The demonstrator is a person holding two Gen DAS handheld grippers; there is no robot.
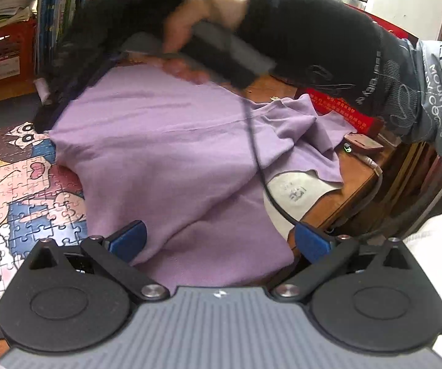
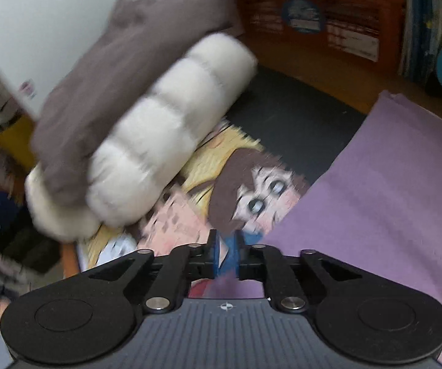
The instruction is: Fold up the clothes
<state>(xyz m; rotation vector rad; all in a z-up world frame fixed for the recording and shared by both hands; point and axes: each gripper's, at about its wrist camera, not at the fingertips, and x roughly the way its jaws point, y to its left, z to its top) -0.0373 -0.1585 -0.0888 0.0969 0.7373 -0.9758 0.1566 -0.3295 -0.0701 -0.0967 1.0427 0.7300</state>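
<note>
Lilac fabric, the garment (image 1: 171, 160), lies spread over a cartoon jigsaw puzzle (image 1: 21, 190) on the wooden table (image 1: 353, 181), with a crumpled sleeve (image 1: 297, 123) bunched at its far right. Left gripper (image 1: 217, 240) hangs over the near hem with jaws wide apart, holding nothing. Right gripper (image 2: 225, 256) sits at the far left edge, its pads nearly together with a slim gap and no cloth clearly between them. Judging by this, a fold is just laid; next the bunched sleeve needs pinching and drawing inward.

Left wrist view angled down, close above the purple garment (image 1: 171, 160), right wrist view tilted steeply down near the puzzle mat (image 2: 190, 203), garment and mat shared by both.
</note>
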